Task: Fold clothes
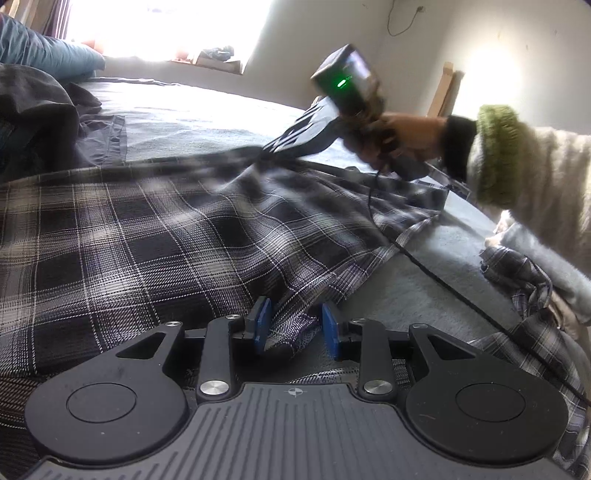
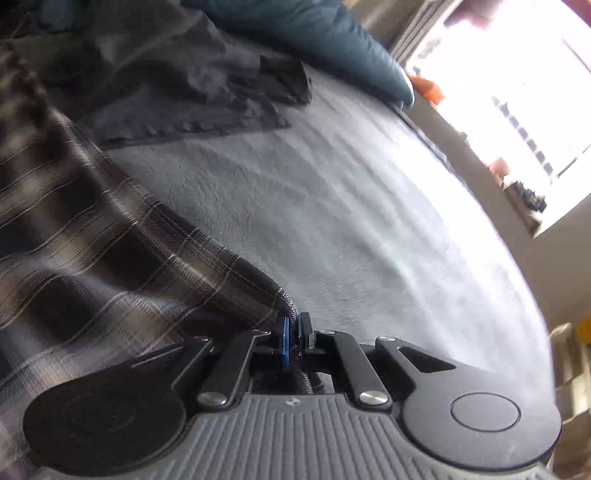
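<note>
A black-and-white plaid shirt (image 1: 166,229) lies spread over the bed. In the left wrist view my left gripper (image 1: 295,326) is at the shirt's near edge, its blue pads closed on a bunched fold of the plaid cloth. Farther back, a hand in a green-cuffed sleeve (image 1: 495,155) holds my right gripper (image 1: 271,147) at the shirt's far edge, which is lifted slightly. In the right wrist view my right gripper (image 2: 294,332) is shut, pinching the hem of the plaid shirt (image 2: 92,258) between its pads.
The bed's pale grey blanket (image 2: 332,203) stretches toward a bright window. A dark grey garment (image 2: 166,85) and a teal pillow (image 2: 332,33) lie at the far end. A black cable (image 1: 443,273) crosses the bed. Another plaid garment (image 1: 524,273) sits crumpled at the right.
</note>
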`<state>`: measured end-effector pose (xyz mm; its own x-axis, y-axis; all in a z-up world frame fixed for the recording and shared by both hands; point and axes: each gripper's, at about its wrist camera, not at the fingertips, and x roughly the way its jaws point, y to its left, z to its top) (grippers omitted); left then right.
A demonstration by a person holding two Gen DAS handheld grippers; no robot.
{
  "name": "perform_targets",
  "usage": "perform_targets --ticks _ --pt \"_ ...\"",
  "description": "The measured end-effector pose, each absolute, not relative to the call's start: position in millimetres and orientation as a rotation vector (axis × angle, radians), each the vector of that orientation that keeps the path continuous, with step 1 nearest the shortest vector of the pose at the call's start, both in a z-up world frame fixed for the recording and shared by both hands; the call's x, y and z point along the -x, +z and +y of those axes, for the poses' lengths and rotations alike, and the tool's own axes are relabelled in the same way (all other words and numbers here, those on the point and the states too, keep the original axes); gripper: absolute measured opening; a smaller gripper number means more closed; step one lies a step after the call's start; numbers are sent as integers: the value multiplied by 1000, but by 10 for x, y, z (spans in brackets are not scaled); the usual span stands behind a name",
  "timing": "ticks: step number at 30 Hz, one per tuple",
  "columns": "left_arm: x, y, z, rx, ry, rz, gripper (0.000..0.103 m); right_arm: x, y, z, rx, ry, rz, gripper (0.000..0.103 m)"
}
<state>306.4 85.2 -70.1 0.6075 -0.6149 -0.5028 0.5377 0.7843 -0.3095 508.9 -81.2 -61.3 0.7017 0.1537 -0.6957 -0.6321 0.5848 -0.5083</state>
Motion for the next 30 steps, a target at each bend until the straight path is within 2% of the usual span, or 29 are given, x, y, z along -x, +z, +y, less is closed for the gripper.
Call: perform_targets --ticks 4,7,8,11,17,24,30 --pt "-3063 -706 853 138 -670 632 30 -5171 -718 -736 813 471 650 9" --pt "-3063 -712 858 142 -671 633 30 -5191 -543 -806 749 440 654 39" --pt "-3064 -713 860 143 -671 633 30 -5191 -468 -840 726 432 649 41" --pt "-3066 -710 861 144 -672 634 30 -5179 -217 -980 647 402 630 42" --pt "-3083 -718 869 152 -674 638 30 -4915 674 -1887 357 259 536 42" --pt "-3064 -663 897 174 -674 622 31 -4048 1559 -3214 54 110 421 42" --pt "-3025 -551 901 191 -672 584 31 -3331 1934 -3989 -139 27 318 43"
